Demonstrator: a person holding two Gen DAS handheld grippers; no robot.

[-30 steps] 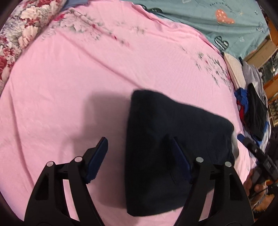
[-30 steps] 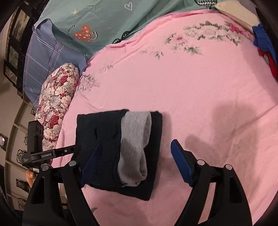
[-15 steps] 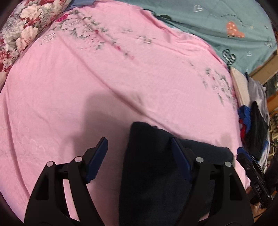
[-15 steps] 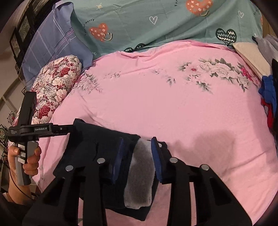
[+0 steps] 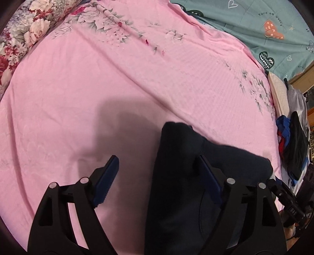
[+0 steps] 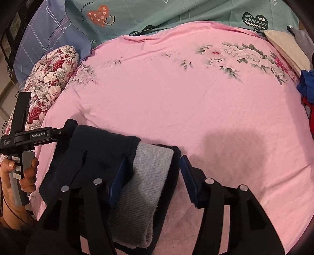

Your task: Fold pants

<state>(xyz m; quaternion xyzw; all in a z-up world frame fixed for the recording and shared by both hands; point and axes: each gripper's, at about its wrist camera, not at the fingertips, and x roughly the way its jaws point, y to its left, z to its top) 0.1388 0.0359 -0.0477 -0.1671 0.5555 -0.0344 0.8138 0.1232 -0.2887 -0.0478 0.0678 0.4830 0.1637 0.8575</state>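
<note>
Dark navy pants [image 5: 186, 176] lie folded into a compact bundle on the pink bedsheet [image 5: 117, 78]. My left gripper [image 5: 157, 176] is open, its right finger over the pants' left edge and its left finger over bare sheet. In the right wrist view the pants [image 6: 94, 153] show a grey ribbed waistband [image 6: 145, 188] on top. My right gripper [image 6: 153, 174] is open, its fingers standing either side of the grey waistband end. The left gripper's body [image 6: 29, 135] shows at the bundle's far left.
A floral pillow [image 6: 51, 82] and a blue checked pillow [image 6: 43, 39] lie at the left. A teal heart-print blanket [image 6: 176, 15] lies beyond the sheet. A pile of blue, red and dark clothes [image 5: 290, 141] sits at the right edge.
My right gripper closed in around the grey waistband half a second ago and has now opened wider. The left gripper has moved closer and lower over the pants and stayed open.
</note>
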